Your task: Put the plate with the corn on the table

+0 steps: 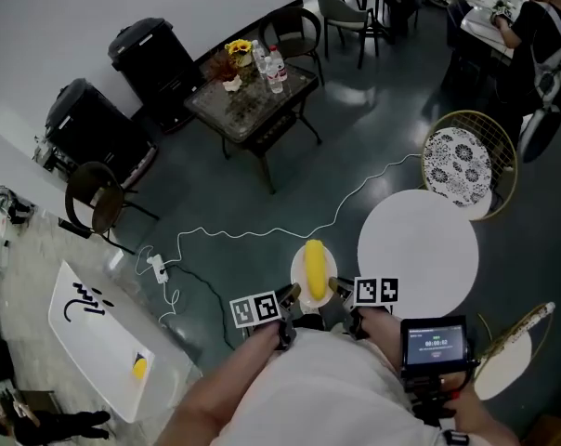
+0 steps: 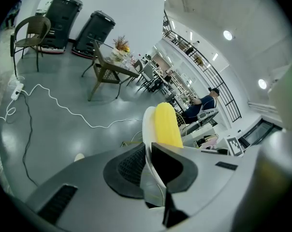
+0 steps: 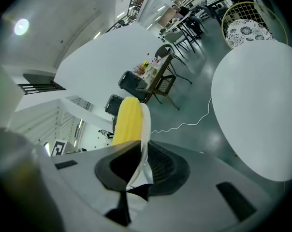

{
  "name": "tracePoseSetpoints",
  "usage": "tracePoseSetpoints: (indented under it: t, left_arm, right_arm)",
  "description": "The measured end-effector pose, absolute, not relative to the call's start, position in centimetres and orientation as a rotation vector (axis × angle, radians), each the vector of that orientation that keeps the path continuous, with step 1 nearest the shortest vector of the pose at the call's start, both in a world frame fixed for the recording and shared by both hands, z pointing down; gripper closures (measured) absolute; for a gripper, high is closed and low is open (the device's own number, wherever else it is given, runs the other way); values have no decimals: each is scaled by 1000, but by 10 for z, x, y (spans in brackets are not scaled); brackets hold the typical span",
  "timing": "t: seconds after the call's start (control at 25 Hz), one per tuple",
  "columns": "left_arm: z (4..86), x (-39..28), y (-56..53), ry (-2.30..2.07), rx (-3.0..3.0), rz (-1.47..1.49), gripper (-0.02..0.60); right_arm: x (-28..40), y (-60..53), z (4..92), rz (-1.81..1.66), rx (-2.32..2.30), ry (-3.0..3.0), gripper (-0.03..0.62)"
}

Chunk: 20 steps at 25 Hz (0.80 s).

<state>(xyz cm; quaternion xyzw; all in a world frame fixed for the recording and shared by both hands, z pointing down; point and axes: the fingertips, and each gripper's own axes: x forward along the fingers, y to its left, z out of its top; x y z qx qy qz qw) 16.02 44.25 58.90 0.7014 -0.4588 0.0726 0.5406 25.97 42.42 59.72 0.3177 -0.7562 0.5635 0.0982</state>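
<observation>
No plain word, brand or number can be read with certainty. In the head view, a small dark device (image 1: 436, 345) at the lower right has a lit screen with a line of pale digits, too small to make out. A white board (image 1: 104, 337) on the pale bench (image 1: 25, 277) at the left bears a few black brush-like strokes, which do not resolve into letters, and a small yellow-and-black mark. The cube on the left tool (image 1: 288, 297) shows a black-and-white square marker (image 1: 255, 309), and the cube on the right tool (image 1: 334, 292) shows two more (image 1: 376, 291); these are coded patterns without lettering. One such marker (image 2: 235, 146) also appears in the left gripper view and another (image 3: 55, 148) in the right gripper view.
</observation>
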Motion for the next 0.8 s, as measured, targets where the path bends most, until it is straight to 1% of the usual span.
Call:
tracePoseSetpoints:
  t: [0.36,0.8]
  left_arm:
    - [596,133,441,-1116,1628,145,537]
    - [594,91,397,-1111,1631,116,537]
  right_arm:
    - [233,419,604,1671,896,-2226,549]
    - [191,375,599,1652,881,-2240,549]
